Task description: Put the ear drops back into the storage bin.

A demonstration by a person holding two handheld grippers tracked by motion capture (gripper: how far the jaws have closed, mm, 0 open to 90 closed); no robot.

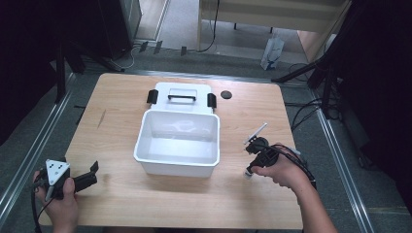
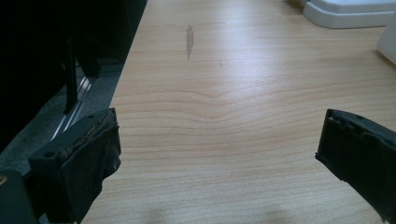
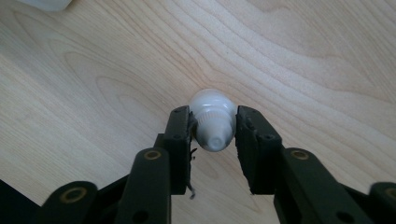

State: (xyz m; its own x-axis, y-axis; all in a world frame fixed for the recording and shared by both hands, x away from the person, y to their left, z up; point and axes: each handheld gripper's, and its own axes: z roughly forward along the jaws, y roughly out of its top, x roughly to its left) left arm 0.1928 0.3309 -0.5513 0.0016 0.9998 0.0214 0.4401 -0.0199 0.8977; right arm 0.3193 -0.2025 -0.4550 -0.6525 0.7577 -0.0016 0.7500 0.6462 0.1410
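Note:
A small white bottle [image 3: 211, 103] lies on the wooden table [image 1: 121, 92], and my right gripper [image 3: 213, 114] is shut on it, both pads pressing its sides, its nozzle end towards the camera. In the high view the right gripper [image 1: 249, 170] points down at the table right of the white bin [image 1: 177, 167], with the bottle [image 1: 248, 174] showing as a white bit under it. My left gripper [image 1: 91, 174] rests at the table's front left corner. Its jaws stand wide open over bare wood, with nothing between them [image 2: 219, 135].
The open white bin is in the middle of the table. Its white lid [image 1: 182, 88], with a black handle and black latches, lies just behind it. A small black disc [image 1: 226, 94] sits right of the lid. Dark stands and cables surround the table.

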